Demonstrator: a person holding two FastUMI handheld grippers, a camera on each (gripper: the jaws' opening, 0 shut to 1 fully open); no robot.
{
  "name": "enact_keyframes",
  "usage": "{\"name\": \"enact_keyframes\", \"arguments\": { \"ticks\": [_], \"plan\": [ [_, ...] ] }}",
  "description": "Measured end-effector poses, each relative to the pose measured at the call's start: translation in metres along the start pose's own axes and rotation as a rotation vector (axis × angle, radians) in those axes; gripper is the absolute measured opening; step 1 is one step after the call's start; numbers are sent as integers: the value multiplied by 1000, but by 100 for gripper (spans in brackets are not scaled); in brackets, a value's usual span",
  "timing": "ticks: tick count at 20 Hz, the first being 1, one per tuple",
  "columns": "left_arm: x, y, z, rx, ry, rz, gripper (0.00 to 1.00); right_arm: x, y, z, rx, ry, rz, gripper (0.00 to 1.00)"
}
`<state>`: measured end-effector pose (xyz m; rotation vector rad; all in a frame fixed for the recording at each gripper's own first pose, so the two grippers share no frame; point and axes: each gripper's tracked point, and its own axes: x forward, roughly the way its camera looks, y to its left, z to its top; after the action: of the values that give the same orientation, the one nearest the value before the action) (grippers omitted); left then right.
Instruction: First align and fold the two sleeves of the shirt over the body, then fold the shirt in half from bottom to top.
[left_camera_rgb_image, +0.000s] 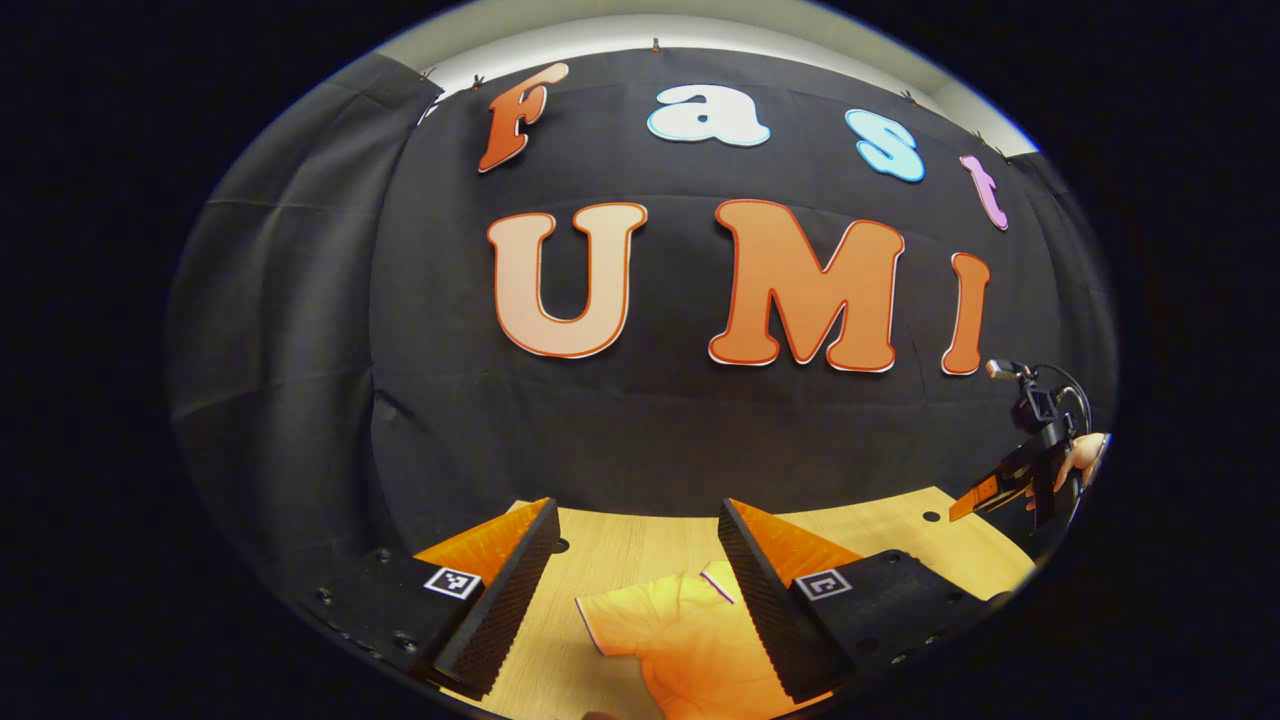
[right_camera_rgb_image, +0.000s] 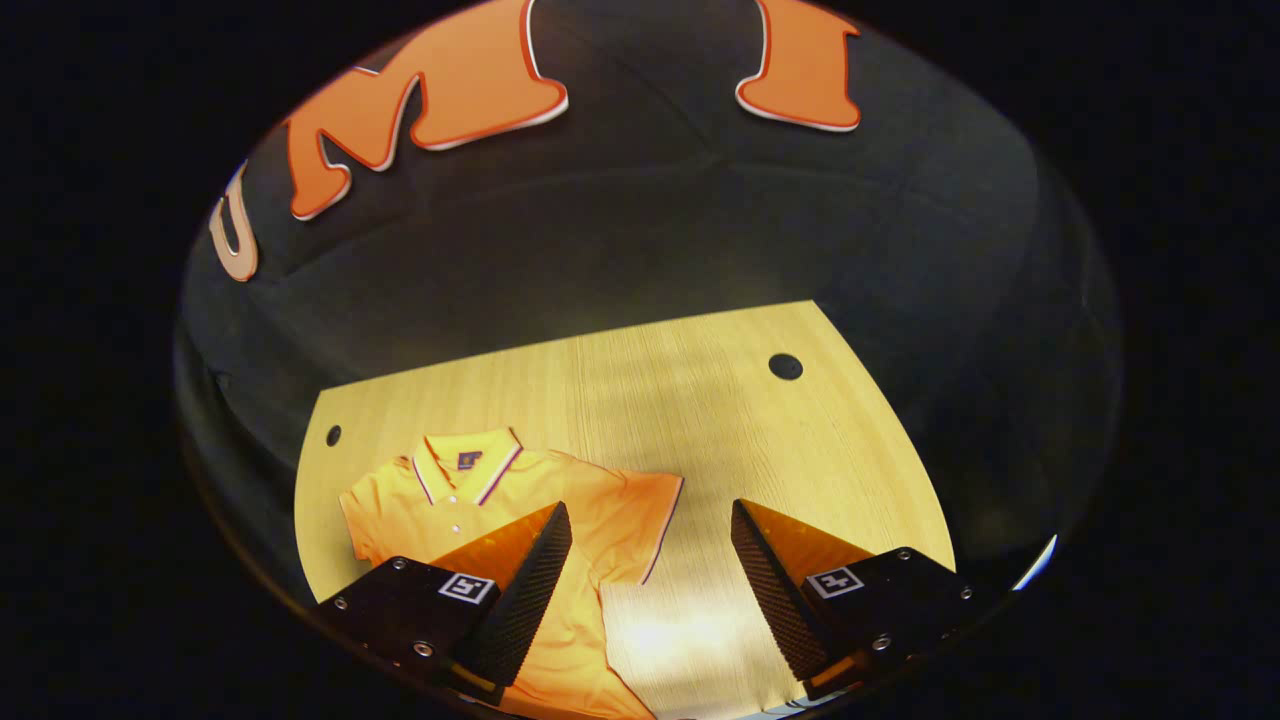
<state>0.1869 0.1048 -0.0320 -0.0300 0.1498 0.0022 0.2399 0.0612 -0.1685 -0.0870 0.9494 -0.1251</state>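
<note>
The shirt (right_camera_rgb_image: 500, 510) lies flat on the wooden counter (right_camera_rgb_image: 700, 400), collar toward the far edge by the black cloth wall (right_camera_rgb_image: 650, 230), and it sits on the left part of the counter as the right gripper view has it. One short sleeve (right_camera_rgb_image: 640, 520) is spread out sideways, unfolded, its trimmed cuff running down between the two fingers. The right claw (right_camera_rgb_image: 650, 580) hangs above the counter with its fingers spread wide and nothing between them; its left finger (right_camera_rgb_image: 525, 590) covers part of the shirt's body, while the other finger sits over bare wood, well off the cloth. Whether either finger touches the shirt, I cannot tell.

Over in the left gripper view, the left claw (left_camera_rgb_image: 635, 595) is spread wide too, holding nothing. The shirt (left_camera_rgb_image: 680, 640) shows low between its fingers, nearer the right-hand finger (left_camera_rgb_image: 765, 600), with the other sleeve (left_camera_rgb_image: 620, 615) reaching out toward the open gap. Far off at the right edge of that view, the other claw (left_camera_rgb_image: 985, 495) shows in a hand (left_camera_rgb_image: 1085, 460), raised above the counter's right side. Two dark round holes (right_camera_rgb_image: 785, 366) mark the counter near its far corners.
</note>
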Motion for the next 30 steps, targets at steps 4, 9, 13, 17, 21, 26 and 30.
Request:
{"name": "enact_keyframes", "arguments": {
  "ticks": [4,9,13,17,21,26,30],
  "plan": [
    [6,29,-18,5,45,44,98,50,-6,-30,-39,165,-49,98],
    [14,53,-29,9,73,89,98,97,-6,-64,-47,318,-46,99],
    [23,61,-42,18,106,109,98,125,-7,-81,-13,382,-62,99],
    [34,61,-53,16,133,108,98,145,-8,-98,-3,431,-88,98],
    [44,58,-64,23,160,97,98,155,-7,-106,35,464,-86,92],
    [54,50,-72,18,180,78,98,158,-2,-107,85,487,-73,70],
    [52,50,-74,7,184,71,98,160,3,-106,163,457,-76,30]
  ]
}}
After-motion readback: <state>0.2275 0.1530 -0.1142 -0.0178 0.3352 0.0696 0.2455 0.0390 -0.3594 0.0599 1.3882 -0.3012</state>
